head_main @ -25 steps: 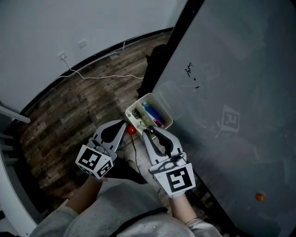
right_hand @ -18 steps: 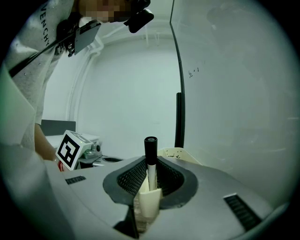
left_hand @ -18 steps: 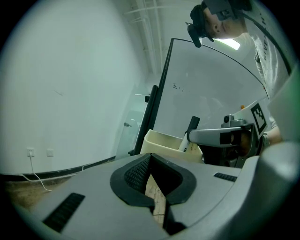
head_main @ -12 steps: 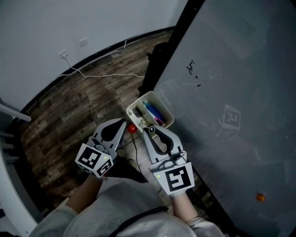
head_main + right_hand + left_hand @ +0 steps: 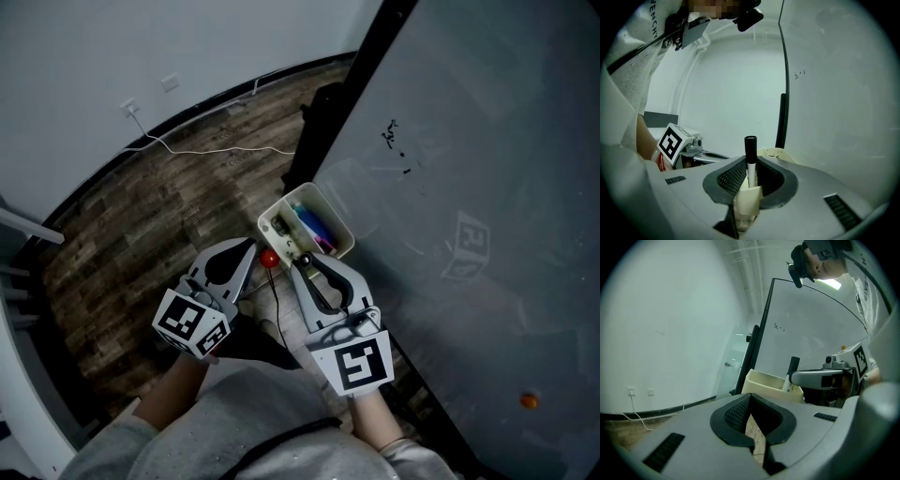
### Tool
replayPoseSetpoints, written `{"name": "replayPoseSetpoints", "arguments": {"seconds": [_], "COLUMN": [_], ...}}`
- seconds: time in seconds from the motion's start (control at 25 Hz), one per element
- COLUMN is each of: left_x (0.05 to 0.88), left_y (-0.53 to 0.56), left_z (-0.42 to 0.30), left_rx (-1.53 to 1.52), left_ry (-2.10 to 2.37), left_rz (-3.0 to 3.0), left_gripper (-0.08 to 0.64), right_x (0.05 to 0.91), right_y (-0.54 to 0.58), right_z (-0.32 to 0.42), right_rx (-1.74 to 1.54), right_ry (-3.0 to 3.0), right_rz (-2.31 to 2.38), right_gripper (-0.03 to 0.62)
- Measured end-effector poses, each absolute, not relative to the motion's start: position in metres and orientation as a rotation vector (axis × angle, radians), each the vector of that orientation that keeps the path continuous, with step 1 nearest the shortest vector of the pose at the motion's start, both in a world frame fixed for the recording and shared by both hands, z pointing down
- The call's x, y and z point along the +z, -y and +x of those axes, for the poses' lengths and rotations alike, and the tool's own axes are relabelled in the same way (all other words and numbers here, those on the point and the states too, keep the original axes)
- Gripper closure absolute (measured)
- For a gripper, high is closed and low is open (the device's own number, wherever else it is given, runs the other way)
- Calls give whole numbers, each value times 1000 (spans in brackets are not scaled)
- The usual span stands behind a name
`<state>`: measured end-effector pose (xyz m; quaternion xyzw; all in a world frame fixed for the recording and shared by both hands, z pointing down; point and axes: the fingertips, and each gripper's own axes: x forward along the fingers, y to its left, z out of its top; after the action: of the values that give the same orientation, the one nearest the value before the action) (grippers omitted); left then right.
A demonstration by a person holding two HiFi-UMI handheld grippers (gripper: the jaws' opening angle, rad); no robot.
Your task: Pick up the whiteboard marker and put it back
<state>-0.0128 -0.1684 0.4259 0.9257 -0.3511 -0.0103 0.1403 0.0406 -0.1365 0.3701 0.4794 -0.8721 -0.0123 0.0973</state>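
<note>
Head view: both tongs reach toward a cream box [image 5: 336, 228] hanging at the edge of the whiteboard [image 5: 469, 169]. Left gripper view: the left tongs [image 5: 750, 401] are closed on nothing. Right gripper view: the right tongs [image 5: 750, 172] clamp the black-capped marker [image 5: 750, 152] upright, just beside the box.

Floor [image 5: 141, 244]: dark wood planks, worn. White cable [image 5: 216, 152] lies loose on it along the wall edge. Cream bin [image 5: 333, 217] at the whiteboard's [image 5: 469, 187] edge holds a blue marker [image 5: 305, 223] and a pink marker [image 5: 323, 247].
</note>
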Motion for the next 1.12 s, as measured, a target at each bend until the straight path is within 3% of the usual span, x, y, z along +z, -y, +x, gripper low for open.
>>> {"name": "replayPoseSetpoints", "arguments": {"seconds": [1.12], "left_x": [424], "left_y": [162], "left_z": [-12], "left_rx": [-34], "left_ry": [1041], "left_rz": [2663], "left_gripper": [549], "right_x": [376], "right_y": [116], "right_z": [47], "right_rx": [-31], "right_ry": [2587], "right_rz": [1454], "right_gripper": [515]}}
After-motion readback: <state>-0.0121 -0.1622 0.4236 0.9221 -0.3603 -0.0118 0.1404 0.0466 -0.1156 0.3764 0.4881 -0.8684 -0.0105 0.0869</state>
